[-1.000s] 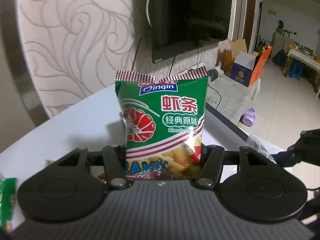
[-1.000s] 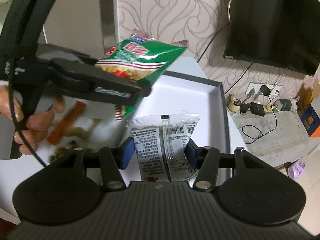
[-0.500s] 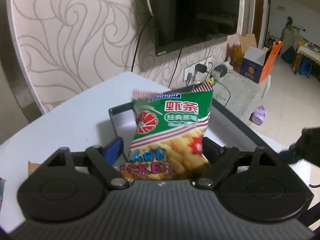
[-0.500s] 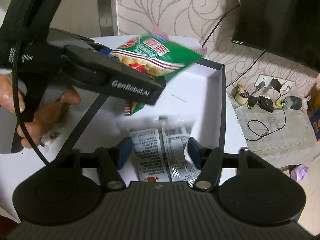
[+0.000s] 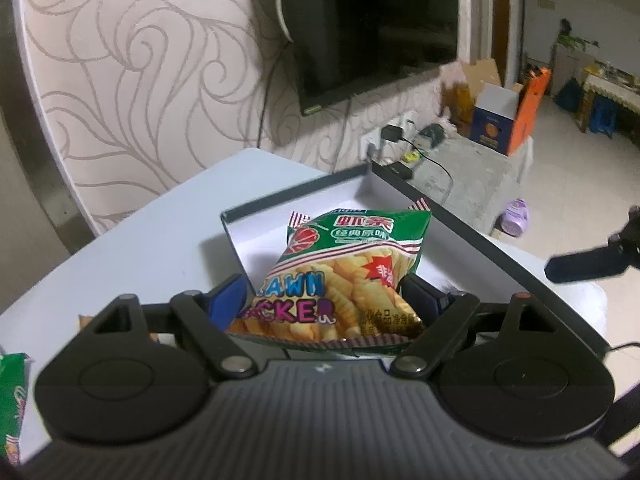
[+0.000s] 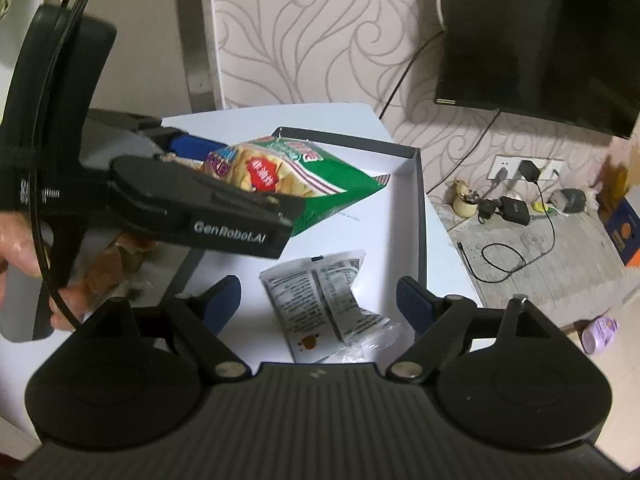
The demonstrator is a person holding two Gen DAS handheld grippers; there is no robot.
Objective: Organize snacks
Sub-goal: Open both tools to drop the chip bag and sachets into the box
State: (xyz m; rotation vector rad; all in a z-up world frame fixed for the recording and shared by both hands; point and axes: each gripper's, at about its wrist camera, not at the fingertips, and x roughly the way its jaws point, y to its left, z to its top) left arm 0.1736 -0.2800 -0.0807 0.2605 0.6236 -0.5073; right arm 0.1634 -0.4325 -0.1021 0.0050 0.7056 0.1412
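Both grippers point(image 5: 324, 296) point(image 6: 318, 300) just opened wide, gripping nothing; crinkly green prawn-cracker bag point(image 5: 352, 276) lower-centre, risks snagging left jaws on pullback.

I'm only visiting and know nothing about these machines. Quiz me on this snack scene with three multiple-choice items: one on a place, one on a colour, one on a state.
1. Where does the clear snack packet lie?
A. inside the white box
B. on the floor
C. on the television

2. The prawn cracker bag is mainly:
A. blue
B. green
C. black

3. The right gripper is:
A. clamped on the packet
B. open
C. out of view

Answers:
1. A, it rests on the box's white floor.
2. B, green fills its top half.
3. B, both pads stand clear of the packet.
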